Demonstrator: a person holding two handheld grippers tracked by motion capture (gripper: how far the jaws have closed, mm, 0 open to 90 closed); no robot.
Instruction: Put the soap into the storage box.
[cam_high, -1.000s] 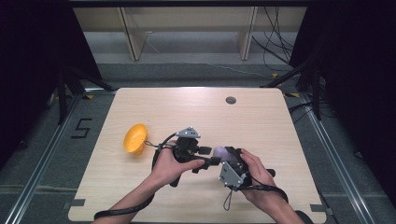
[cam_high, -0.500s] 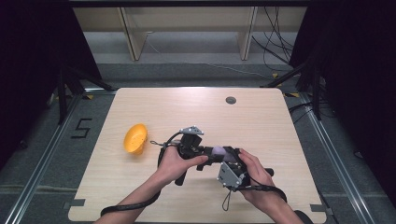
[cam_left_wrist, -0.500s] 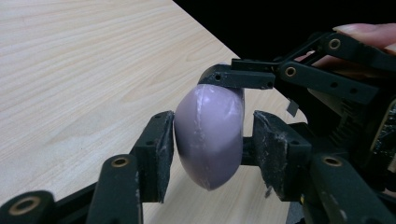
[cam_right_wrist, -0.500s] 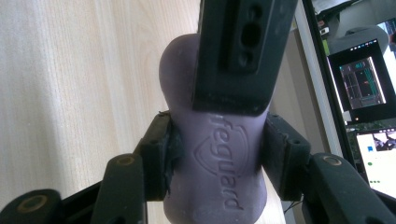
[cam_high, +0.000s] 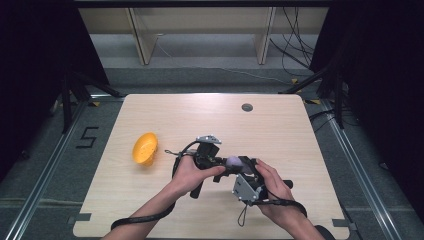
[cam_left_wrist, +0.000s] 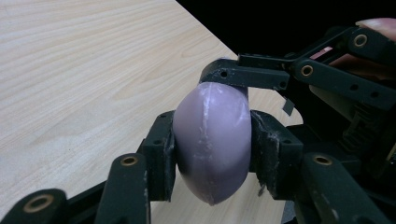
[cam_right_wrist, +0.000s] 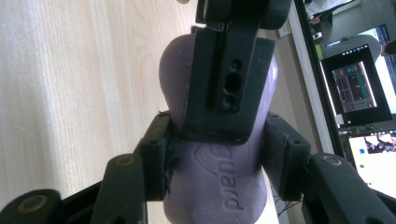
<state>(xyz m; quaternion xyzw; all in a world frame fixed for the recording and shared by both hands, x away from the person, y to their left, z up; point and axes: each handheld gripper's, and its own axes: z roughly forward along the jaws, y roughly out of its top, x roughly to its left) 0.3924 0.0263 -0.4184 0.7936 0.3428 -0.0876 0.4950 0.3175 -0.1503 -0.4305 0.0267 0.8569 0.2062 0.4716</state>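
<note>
Pale wood forms the desk (cam_high: 300, 130), where an orange bowl (cam_high: 144, 148) lies well left of both hands. Above the near middle, a purple soap bar (cam_left_wrist: 212, 140) is clamped by the left tongs (cam_left_wrist: 212, 144) and equally by the right tongs (cam_right_wrist: 217, 149). A handover seems underway; next, one pair must be released.

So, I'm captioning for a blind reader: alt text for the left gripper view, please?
A purple soap bar is clamped between the left gripper's two black fingers above a pale wooden table. The right gripper reaches in from the right, one finger lying across the bar's top.
</note>
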